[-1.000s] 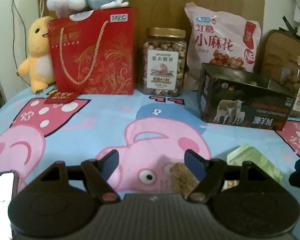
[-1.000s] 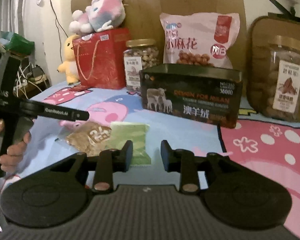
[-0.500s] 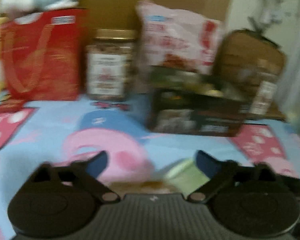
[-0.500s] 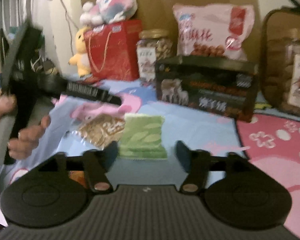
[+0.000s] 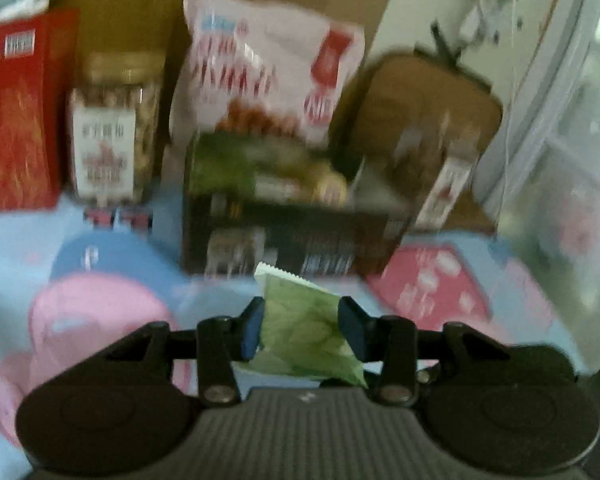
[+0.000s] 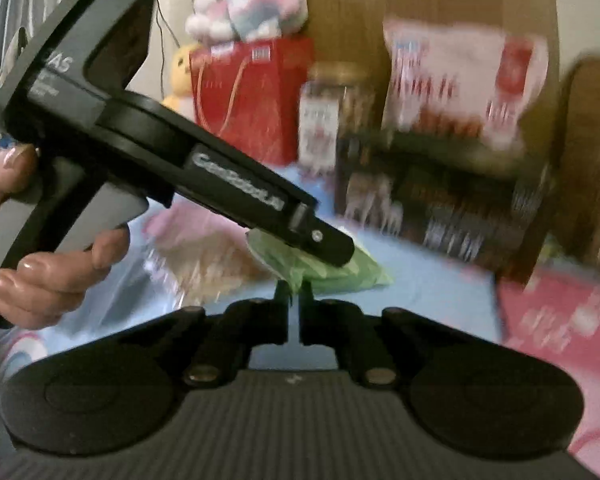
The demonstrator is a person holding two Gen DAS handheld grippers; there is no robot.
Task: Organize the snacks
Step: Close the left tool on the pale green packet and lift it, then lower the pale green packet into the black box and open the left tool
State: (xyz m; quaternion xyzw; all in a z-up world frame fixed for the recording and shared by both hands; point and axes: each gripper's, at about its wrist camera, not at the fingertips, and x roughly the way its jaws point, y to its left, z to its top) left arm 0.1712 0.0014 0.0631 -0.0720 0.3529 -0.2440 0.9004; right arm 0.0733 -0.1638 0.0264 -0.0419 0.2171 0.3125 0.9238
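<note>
A green snack packet is lifted off the cartoon-print sheet, and my left gripper is shut on it, blue pads pressing on both sides. In the right wrist view the same left gripper reaches in from the left, held by a hand, with the green packet hanging under its tips. My right gripper is shut just below the packet's lower corner; blur hides whether it pinches it. A clear packet of brown snacks lies on the sheet to the left.
A dark open box with packets inside stands just behind the green packet. Behind it lean a pink snack bag, a nut jar and a red gift bag. Another jar stands at the right.
Both grippers opened wide and then closed. The left one swung right, closed on the green packet and lifted it off the sheet. The right gripper shut close under the packet.
</note>
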